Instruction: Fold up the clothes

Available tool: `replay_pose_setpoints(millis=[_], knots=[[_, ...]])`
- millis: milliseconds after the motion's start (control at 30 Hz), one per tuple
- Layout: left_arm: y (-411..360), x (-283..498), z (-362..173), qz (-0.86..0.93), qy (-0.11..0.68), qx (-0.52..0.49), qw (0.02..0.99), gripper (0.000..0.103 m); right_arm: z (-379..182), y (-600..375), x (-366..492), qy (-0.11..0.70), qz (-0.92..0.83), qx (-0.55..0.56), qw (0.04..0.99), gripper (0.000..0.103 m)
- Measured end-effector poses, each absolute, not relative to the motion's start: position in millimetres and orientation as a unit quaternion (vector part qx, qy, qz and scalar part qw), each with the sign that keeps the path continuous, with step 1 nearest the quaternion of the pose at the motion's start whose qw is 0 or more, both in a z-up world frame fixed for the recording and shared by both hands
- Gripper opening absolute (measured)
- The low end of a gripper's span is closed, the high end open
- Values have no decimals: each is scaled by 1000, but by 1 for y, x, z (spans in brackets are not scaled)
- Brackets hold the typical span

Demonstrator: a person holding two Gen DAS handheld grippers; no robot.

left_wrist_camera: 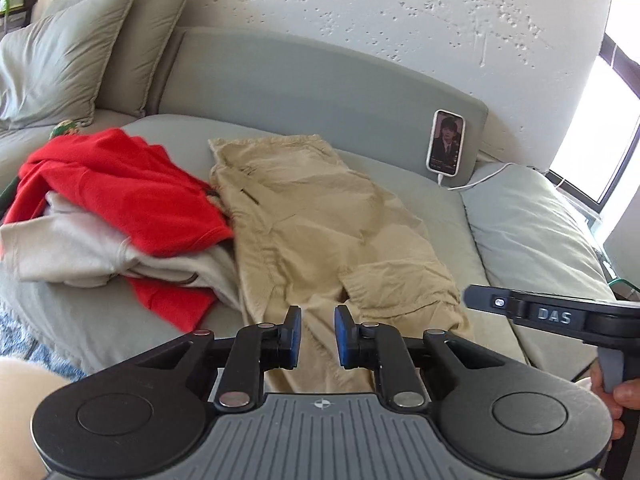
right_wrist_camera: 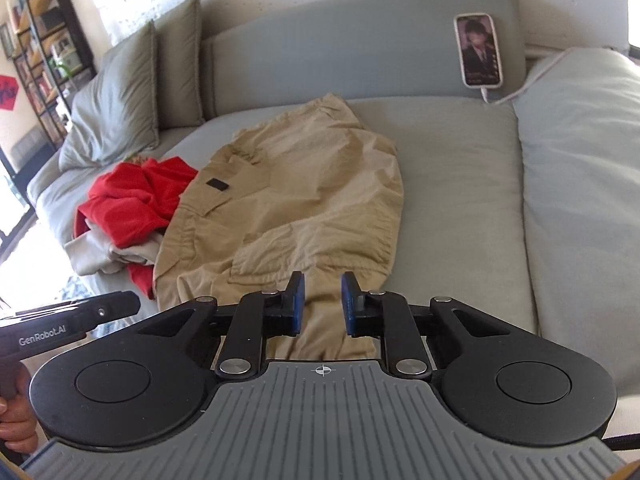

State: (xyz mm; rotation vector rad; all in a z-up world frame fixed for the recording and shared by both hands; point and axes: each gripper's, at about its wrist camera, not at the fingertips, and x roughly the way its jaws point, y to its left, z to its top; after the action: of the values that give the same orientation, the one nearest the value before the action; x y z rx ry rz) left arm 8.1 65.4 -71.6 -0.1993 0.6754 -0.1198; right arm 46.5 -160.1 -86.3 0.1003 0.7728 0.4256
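On the sofa [left_wrist_camera: 420,200], tan trousers [left_wrist_camera: 320,220] were laid lengthwise, running away from both claws. Left claw [left_wrist_camera: 318,330] and right claw [right_wrist_camera: 322,300] were held narrowly parted above the near end, nothing grasped.

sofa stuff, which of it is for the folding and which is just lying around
For the folding:
- khaki trousers, spread flat
- red top, in a heap
- pale sweatshirt, under the red top

Just lying about:
- phone, propped on the backrest
- its cable
- pillows
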Motion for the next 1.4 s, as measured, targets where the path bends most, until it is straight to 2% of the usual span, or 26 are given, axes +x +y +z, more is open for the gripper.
replay_pose_setpoints(millis=[100, 233, 300, 367, 467, 500, 633, 700, 833, 933, 967, 1000, 1067, 1167, 1233, 1267, 1367, 1400], knots=[[48, 28, -74, -74, 314, -70, 944, 16, -86, -144, 68, 365, 214, 27, 906, 21], [33, 51, -89, -81, 309, -34, 947, 16, -92, -136, 92, 360, 203, 50, 909, 21], [30, 57, -103, -74, 343, -5, 936, 8, -101, -134, 101, 363, 200, 55, 908, 22], [31, 61, -123, -40, 395, 38, 917, 7, -117, -130, 106, 378, 205, 42, 902, 24], [46, 55, -132, -41, 394, 33, 918, 8, -150, -129, 108, 412, 201, -23, 889, 21], [48, 54, -129, -40, 395, 27, 917, 8, -152, -135, 103, 399, 204, -14, 894, 21], [55, 38, -107, -33, 386, -20, 922, 9, -127, -160, 94, 422, 171, 56, 889, 26], [54, 25, -96, -43, 369, -45, 928, 15, -110, -175, 85, 412, 180, 92, 889, 27], [34, 7, -88, -96, 339, -47, 935, 16, -98, -182, 60, 395, 197, 101, 891, 31], [12, 13, -113, -99, 387, 2, 917, 18, -115, -172, 50, 410, 204, 84, 885, 32], [9, 18, -129, -83, 425, 12, 901, 16, -125, -168, 49, 425, 203, 75, 879, 33], [10, 17, -136, -76, 429, 13, 900, 16, -138, -164, 50, 440, 199, 66, 873, 37], [8, 13, -130, -76, 426, 25, 901, 16, -150, -164, 47, 430, 196, 65, 879, 39], [20, 8, -113, -72, 435, -19, 897, 17, -138, -165, 45, 450, 188, 58, 871, 40], [27, 0, -103, -70, 426, -35, 901, 30, -127, -174, 42, 463, 182, 87, 863, 43], [31, -4, -99, -66, 420, -39, 904, 43, -122, -179, 39, 463, 183, 103, 861, 45], [42, -13, -95, -50, 422, -66, 903, 51, -111, -193, 27, 456, 193, 133, 858, 55], [47, -13, -96, -45, 426, -81, 900, 59, -109, -197, 23, 455, 195, 140, 857, 61]])
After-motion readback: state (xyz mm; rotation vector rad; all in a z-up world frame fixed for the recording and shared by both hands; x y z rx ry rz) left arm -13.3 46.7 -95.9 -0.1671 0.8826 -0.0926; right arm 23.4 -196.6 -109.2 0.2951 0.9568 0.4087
